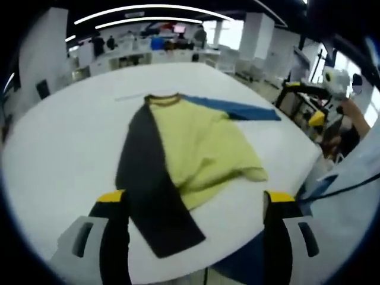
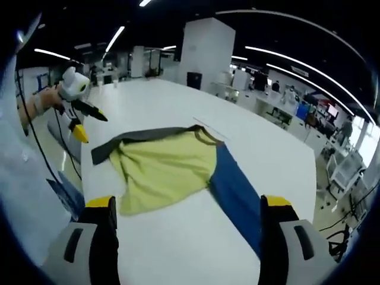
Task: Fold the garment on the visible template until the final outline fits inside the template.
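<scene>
1. The garment (image 1: 190,154) lay flat on the white table (image 1: 65,160). It had a yellow body, one dark sleeve (image 1: 151,196) and one blue sleeve (image 1: 237,110).
2. I could not make out the template on the table, only a thin pale line just past the collar.
3. In the left gripper view, my left gripper (image 1: 196,228) was above the near edge of the table. The garment lay straight ahead of it, with the collar at the far end.
4. The dark sleeve ran long, from the collar down to a spot between my left jaws. Its end was the part of the garment nearest to that gripper.
5. My left jaws stood wide apart. They held nothing and touched nothing.
6. In the right gripper view, my right gripper (image 2: 187,228) faced the garment from its other side. The blue sleeve (image 2: 237,196) ran from the garment toward my right jaw.
7. My right jaws were wide apart too, and they held nothing.
8. I think the left gripper was closer to the dark sleeve and the right gripper was closer to the blue one.
</scene>
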Tool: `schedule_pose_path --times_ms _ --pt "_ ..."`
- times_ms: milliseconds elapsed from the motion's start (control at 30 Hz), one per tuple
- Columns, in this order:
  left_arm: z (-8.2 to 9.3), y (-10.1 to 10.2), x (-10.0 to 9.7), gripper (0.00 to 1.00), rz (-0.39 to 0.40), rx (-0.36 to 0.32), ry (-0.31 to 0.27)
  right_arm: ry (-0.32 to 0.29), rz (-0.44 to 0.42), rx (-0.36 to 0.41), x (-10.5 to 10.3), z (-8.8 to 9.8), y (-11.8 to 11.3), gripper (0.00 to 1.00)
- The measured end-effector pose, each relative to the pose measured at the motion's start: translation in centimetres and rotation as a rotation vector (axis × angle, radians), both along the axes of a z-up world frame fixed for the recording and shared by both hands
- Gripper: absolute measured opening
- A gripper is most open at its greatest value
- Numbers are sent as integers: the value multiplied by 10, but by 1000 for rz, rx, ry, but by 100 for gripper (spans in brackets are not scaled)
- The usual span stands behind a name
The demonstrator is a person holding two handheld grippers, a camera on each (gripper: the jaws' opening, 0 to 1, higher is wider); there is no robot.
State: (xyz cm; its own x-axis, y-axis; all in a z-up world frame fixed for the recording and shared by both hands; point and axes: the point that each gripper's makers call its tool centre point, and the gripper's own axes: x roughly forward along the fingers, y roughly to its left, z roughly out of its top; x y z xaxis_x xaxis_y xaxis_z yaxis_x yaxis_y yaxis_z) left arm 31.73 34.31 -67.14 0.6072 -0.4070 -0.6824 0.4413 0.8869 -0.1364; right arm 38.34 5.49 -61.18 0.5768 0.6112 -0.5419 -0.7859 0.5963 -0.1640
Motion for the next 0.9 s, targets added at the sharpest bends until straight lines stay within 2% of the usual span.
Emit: schedule_pose_path --times_ms 133,233,333,567,667,767,900 --pt "-3 2 -5 87 10 1 7 5 3 5 -1 -1 1 100" --pt "-2 3 -8 80 3 10 -1 9 -1 3 -1 -2 1 100" --pt "-3 1 -11 75 2 -5 15 12 -1 7 -3 -2 2 100" --pt "-15 2 -14 78 5 38 33 14 -4 11 -5 -2 3 100" --pt "-18 0 -16 73 2 43 40 19 -2 11 -5 -2 2 100" --pt "-20 -1 -18 73 1 51 46 26 -1 7 -5 -5 2 100" --pt "-25 -5 -26 62 4 31 87 32 8 1 -6 -8 4 100"
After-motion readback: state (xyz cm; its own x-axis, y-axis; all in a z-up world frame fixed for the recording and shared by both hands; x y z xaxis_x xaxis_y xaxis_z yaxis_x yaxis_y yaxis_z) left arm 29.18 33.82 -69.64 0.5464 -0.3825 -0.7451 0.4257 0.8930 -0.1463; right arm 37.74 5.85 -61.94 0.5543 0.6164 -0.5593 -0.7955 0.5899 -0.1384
